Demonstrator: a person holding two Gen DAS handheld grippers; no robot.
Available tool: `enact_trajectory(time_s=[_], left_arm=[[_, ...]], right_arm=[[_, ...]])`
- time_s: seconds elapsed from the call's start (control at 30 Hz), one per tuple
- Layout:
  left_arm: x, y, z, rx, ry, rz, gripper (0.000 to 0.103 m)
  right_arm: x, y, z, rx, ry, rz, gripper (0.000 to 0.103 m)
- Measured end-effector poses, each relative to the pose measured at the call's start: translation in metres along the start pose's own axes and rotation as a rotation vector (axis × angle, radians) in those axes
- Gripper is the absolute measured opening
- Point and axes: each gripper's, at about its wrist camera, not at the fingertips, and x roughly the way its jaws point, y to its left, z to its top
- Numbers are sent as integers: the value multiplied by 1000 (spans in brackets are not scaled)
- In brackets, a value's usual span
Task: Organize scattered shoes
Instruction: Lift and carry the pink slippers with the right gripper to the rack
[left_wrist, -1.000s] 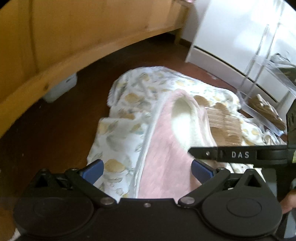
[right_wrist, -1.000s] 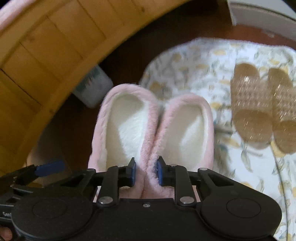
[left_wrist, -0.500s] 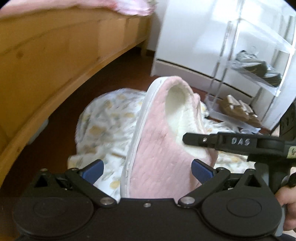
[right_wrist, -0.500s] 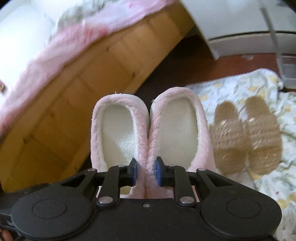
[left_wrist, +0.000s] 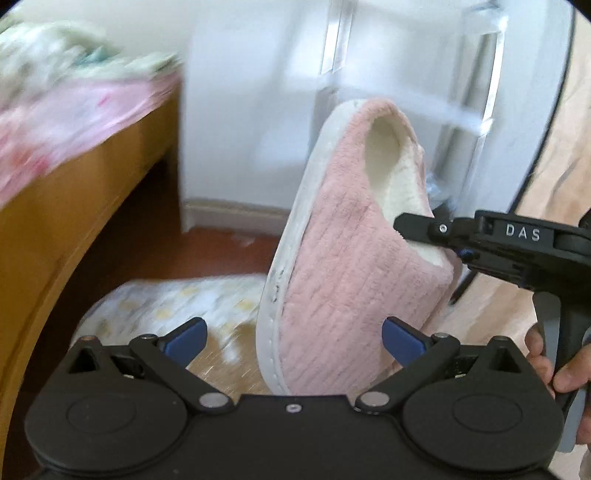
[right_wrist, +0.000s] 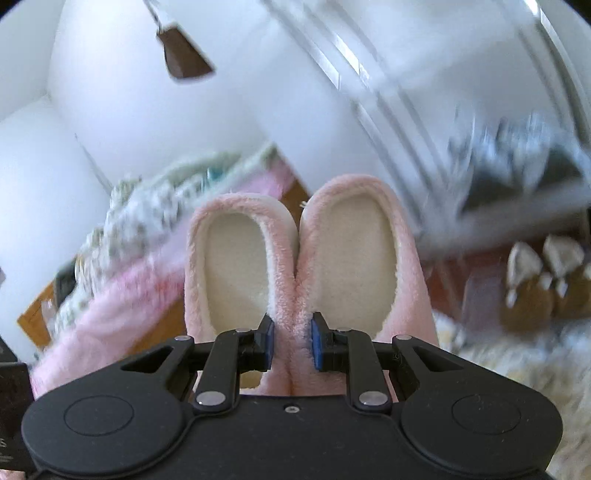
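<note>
My right gripper (right_wrist: 292, 341) is shut on the touching inner walls of a pair of pink fluffy slippers (right_wrist: 347, 258) with cream lining, holding both raised in the air, toes pointing away. In the left wrist view the pink slippers (left_wrist: 343, 266) hang tilted, seen from the side, with the right gripper (left_wrist: 436, 230) clamped on them from the right. My left gripper (left_wrist: 293, 338) is open and empty, its blue fingertips (left_wrist: 186, 334) either side of the slipper's lower part without touching it.
A clear acrylic shoe rack (right_wrist: 517, 177) stands ahead right, holding dark shoes and brown slippers (right_wrist: 543, 280) on its lowest level. A wooden bed (left_wrist: 74, 206) with pink bedding is on the left. A floral mat (left_wrist: 177, 306) lies on the dark floor below. A white cabinet (left_wrist: 251, 110) is behind.
The right gripper has lifted the pink slippers up off the mat and swung toward the shoe rack. The left gripper rose alongside, staying open. Both views tilted upward.
</note>
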Motion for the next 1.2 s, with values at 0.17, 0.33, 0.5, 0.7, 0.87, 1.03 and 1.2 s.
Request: enact_trajectory(time_s=[0.17, 0.33, 0.5, 0.7, 0.87, 1.03, 1.2], left_arm=[[-8, -48, 83, 82, -21, -82, 102], [-14, -83, 142, 139, -50, -129, 102], [-4, -93, 181, 112, -55, -188, 102], [34, -88, 208, 63, -27, -165, 102], [55, -86, 233, 67, -32, -105, 102], [77, -86, 255, 45, -19, -76, 102], [91, -87, 273, -22, 11, -73, 102]], right_arm=[[-47, 3, 97, -30, -83, -77, 23], [-78, 0, 168, -41, -153, -151, 23], [-69, -7, 220, -58, -171, -213, 23], [-43, -16, 271, -82, -156, -258, 23], [-17, -25, 314, -103, -139, -300, 23], [28, -40, 338, -109, -61, -347, 23], [63, -41, 354, -193, -6, -420, 23]])
